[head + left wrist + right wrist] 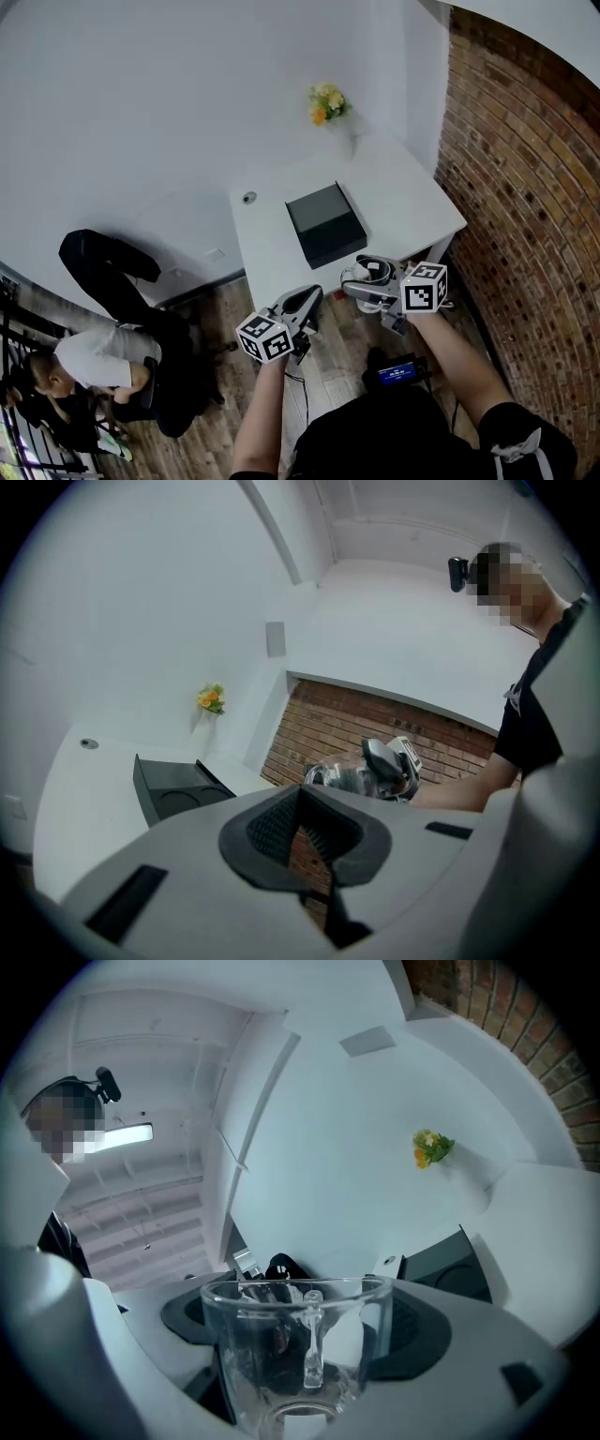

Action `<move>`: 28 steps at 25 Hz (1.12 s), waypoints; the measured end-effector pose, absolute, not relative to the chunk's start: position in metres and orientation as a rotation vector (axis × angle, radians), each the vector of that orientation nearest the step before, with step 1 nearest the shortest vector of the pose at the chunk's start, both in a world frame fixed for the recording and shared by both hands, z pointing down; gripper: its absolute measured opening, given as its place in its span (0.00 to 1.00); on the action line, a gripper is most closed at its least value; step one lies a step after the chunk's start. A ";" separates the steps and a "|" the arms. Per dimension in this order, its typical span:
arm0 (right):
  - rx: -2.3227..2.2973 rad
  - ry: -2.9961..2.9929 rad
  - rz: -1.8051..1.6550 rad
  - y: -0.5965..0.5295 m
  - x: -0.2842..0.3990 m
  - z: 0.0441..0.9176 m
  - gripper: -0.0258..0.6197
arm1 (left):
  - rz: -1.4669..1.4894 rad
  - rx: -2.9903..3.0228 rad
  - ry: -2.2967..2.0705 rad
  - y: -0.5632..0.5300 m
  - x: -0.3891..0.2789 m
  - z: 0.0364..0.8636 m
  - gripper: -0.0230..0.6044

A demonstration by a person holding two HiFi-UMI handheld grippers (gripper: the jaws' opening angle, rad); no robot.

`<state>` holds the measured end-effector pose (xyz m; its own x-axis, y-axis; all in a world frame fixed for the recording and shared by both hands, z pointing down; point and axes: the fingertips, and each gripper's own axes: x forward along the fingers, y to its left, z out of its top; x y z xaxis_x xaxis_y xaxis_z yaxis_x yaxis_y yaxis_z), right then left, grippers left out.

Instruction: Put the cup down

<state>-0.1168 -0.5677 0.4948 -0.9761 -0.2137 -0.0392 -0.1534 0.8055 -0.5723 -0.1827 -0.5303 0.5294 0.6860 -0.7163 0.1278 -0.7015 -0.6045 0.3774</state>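
Your right gripper [300,1324] clamps the glass cup [272,1340] aloft near the worktop's [267,248] front edge; your left gripper [302,817] is closed, empty. Next, likely: lower it gently, then release.

The white table [264,236] lies bare beside the black box [325,225], flowers [327,101] at its far corner.

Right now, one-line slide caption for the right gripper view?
Right gripper clamps a clear handled glass cup, with a black tray and yellow flowers beyond.
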 end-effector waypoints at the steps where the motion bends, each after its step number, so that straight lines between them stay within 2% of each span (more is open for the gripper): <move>1: -0.289 2.887 -0.908 -0.582 -0.119 0.494 0.73 | -0.051 2.497 -1.109 -0.544 -0.184 0.528 0.05; 11: -0.200 2.897 -0.960 -0.668 -0.138 0.500 0.73 | -0.037 2.485 -1.143 -0.626 -0.188 0.532 0.05; 28: -0.300 2.898 -0.970 -0.695 -0.188 0.503 0.73 | -0.084 2.495 -1.045 -0.656 -0.233 0.533 0.05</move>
